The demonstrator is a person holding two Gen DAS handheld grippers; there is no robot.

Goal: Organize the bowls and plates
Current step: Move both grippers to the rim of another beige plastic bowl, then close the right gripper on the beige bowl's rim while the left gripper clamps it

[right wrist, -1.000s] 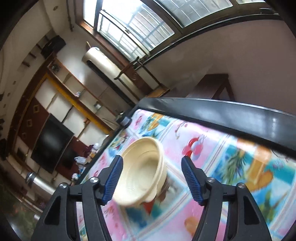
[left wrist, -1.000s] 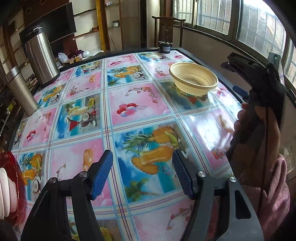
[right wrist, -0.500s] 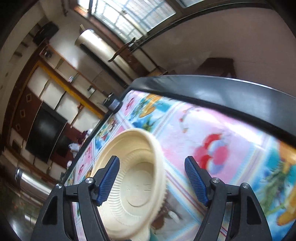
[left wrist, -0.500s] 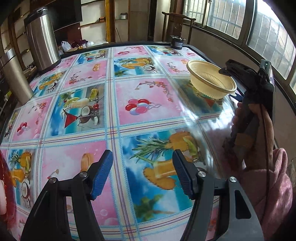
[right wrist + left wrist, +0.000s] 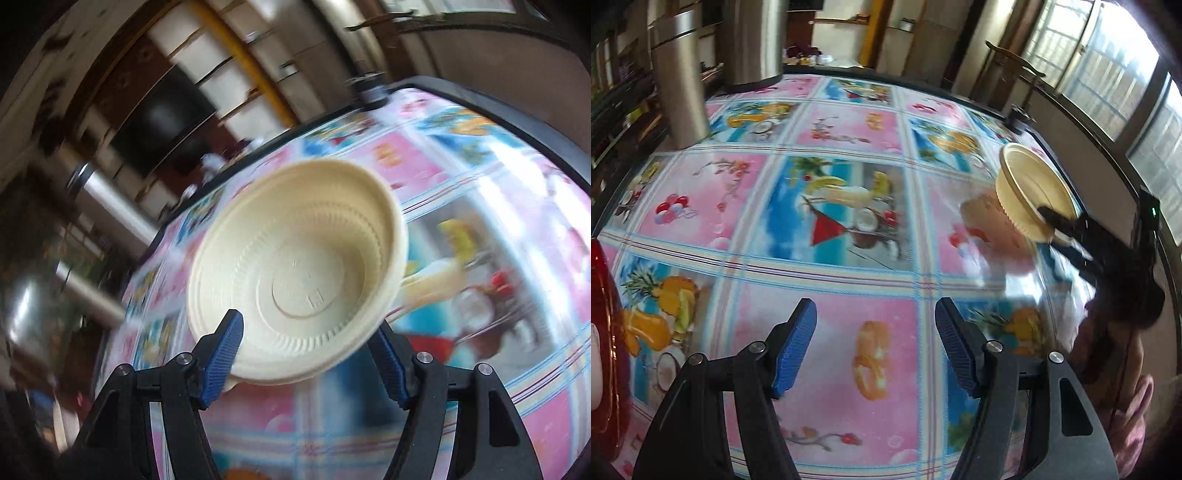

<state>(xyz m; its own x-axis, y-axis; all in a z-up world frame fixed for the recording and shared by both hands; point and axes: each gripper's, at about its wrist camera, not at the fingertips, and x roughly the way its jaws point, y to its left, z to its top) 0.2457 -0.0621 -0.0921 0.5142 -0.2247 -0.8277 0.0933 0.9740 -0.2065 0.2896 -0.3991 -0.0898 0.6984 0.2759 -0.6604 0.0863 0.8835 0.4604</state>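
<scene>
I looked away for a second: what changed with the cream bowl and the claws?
The right claw closed in on the cream bowl, took its near rim between the pads and tipped it up. The left claw stayed open and empty above the tablecloth.

The left gripper (image 5: 875, 347) hangs with its blue-padded fingers spread wide and nothing between them, while the right gripper (image 5: 308, 360), held by a hand in a pink sleeve (image 5: 1126, 435), clamps a rim
</scene>
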